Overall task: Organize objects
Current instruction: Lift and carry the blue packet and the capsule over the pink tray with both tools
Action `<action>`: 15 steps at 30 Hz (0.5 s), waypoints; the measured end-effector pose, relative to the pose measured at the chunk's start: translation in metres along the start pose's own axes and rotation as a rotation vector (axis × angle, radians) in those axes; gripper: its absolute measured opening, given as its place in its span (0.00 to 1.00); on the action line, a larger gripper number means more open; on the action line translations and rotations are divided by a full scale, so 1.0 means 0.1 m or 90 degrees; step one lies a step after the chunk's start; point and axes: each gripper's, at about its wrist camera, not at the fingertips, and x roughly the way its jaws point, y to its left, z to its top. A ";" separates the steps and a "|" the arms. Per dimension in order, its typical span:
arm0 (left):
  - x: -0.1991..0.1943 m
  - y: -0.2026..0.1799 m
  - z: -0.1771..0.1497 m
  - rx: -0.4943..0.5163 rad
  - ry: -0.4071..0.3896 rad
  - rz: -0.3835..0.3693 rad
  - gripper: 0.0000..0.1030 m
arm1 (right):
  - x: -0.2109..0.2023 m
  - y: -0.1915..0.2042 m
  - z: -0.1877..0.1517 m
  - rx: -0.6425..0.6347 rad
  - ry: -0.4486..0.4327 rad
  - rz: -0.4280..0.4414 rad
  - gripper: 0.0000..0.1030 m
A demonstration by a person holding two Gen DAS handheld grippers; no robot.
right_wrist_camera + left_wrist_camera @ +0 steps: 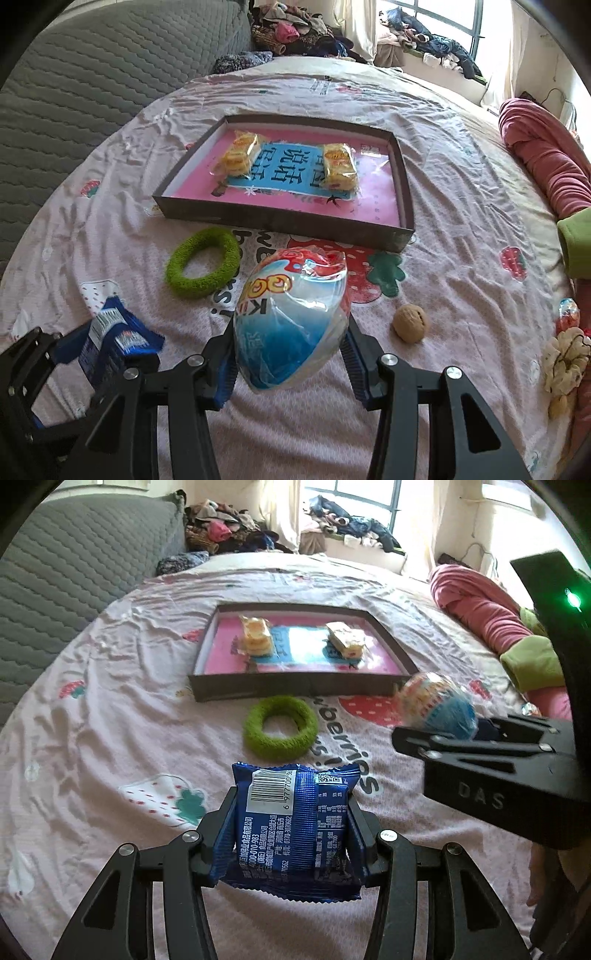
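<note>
Before the tray (pixel 400 192): two wrapped snacks held.
Left tool (pixel 293 827) clamps blue barcoded packet (pixel 295 812); right tool (pixel 290 354) clamps glossy egg-shaped pack (pixel 291 317).

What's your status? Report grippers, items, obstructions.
Left hand-held gripper shut on blue snack packet. Right hand-held gripper shut on egg-shaped pack. Tray ahead, green ring between.

Bedsheet (pixel 461 192) is pale pink with strawberry prints and some big black lettering, pretty wrinkled. Grey quilted headboard (pixel 74 572) runs along the left side. Back by the window (pixel 364 498) there's a heap of clothes (pixel 225 528), more piled on the sill. A rolled-up pink blanket (pixel 546 162) with a green cuff lies along the right edge of the bed.
</note>
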 end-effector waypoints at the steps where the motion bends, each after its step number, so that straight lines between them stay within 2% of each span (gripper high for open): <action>1: -0.04 0.00 0.01 -0.002 -0.002 0.000 0.51 | -0.04 0.00 -0.01 0.003 -0.003 -0.001 0.48; 15: -0.68 -0.07 0.08 0.003 -0.054 0.021 0.51 | -0.64 0.09 -0.32 0.019 -0.042 0.006 0.48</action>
